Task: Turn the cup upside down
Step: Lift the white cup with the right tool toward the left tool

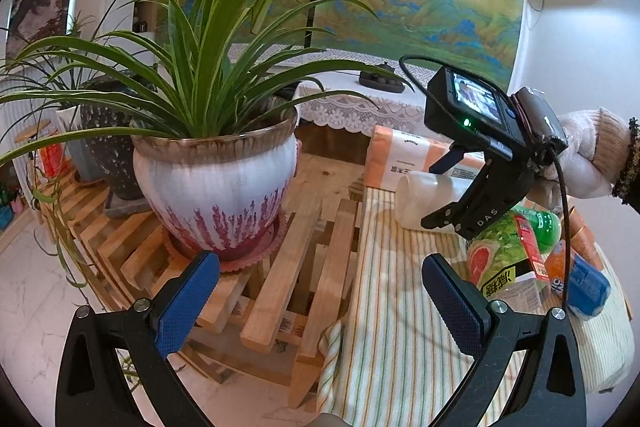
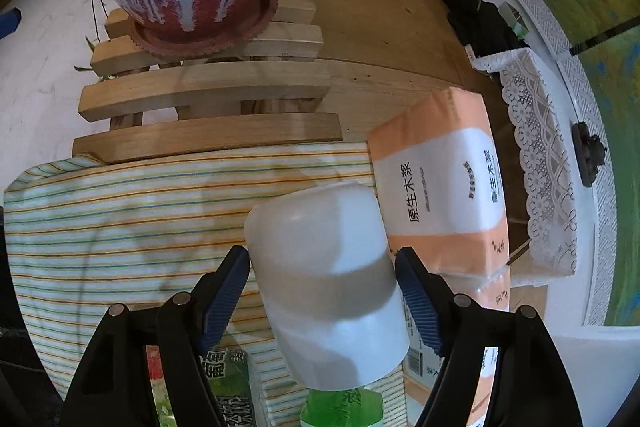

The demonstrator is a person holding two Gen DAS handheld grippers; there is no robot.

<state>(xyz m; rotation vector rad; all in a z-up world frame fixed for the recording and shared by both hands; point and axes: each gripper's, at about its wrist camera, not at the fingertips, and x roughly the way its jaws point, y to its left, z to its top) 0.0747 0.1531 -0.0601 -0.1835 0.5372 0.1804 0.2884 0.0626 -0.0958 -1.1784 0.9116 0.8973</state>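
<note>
Cup [image 1: 426, 201] first, in the left wrist view: white and translucent, it lies roughly sideways in the air above the striped cloth [image 1: 400, 307], its round end turned toward the plant pot [image 1: 216, 183]. The right gripper [image 1: 456, 203] has it by the wall, which looks like the middle of a turn rather than a rest. Whether the end that shows is mouth or base I cannot tell. The left gripper [image 1: 320, 291] is spread wide with nothing between its blue pads [image 1: 188, 303]; it hangs over the cloth's near edge beside the wooden slats [image 1: 280, 299], well apart from the cup, seemingly just kept out of the way. Drink bottles [image 1: 536, 231] crowd the cloth's right edge under the right gripper.

In the right wrist view the cup [image 2: 324, 279] fills the space between the fingers [image 2: 228, 291], clamped across its wall by the right gripper [image 2: 320, 291]. The jaws are about half closed, pressing on both sides. The cup's rounded far end points away toward the tissue pack [image 2: 436, 187], which sits at the cloth's far right corner, close to the cup. A side grip like this probably leaves the wrist free to roll the cup over before setting it down.
</note>
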